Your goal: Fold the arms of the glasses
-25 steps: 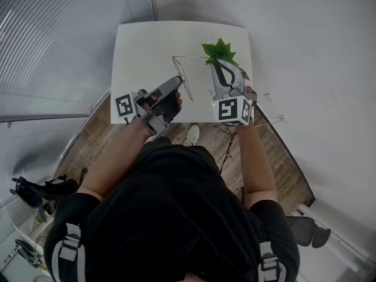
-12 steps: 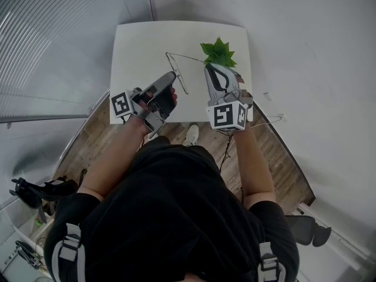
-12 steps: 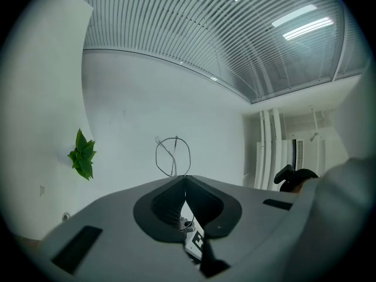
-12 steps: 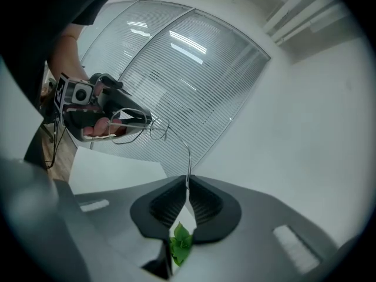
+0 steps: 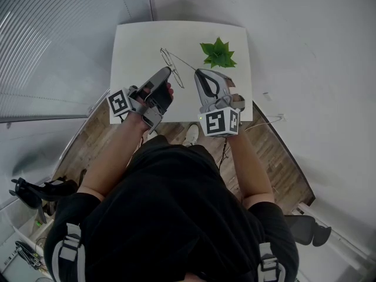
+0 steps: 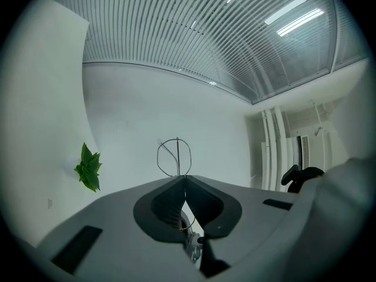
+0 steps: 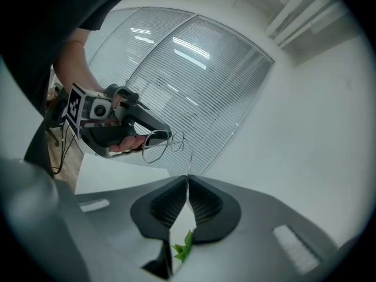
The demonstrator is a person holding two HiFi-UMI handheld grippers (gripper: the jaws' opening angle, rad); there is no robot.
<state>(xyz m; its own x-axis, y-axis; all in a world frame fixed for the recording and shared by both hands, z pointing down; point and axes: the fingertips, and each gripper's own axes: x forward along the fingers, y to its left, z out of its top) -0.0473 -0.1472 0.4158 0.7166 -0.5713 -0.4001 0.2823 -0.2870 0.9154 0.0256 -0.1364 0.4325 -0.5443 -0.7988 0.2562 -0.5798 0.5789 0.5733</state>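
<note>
Dressed in a black short-sleeved shirt [image 5: 170, 204], with grey buckled shoulder straps [image 5: 69, 247] over it. Shelled in pale grey on both the left gripper [image 5: 167, 70] and the right gripper [image 5: 197, 72], darker at the handles well behind the fingers [image 6: 167, 207]. Lined along the fingers with dark ribbed pads, narrowing to the tips. Fitted, at the end far from the fingers, with a left cube [image 5: 119, 103] and a right cube [image 5: 219, 122], white, printed with black square markers. Possibly pinned by a small dark screw [image 6: 200, 239] just below the left fingers, though blurred there.
</note>
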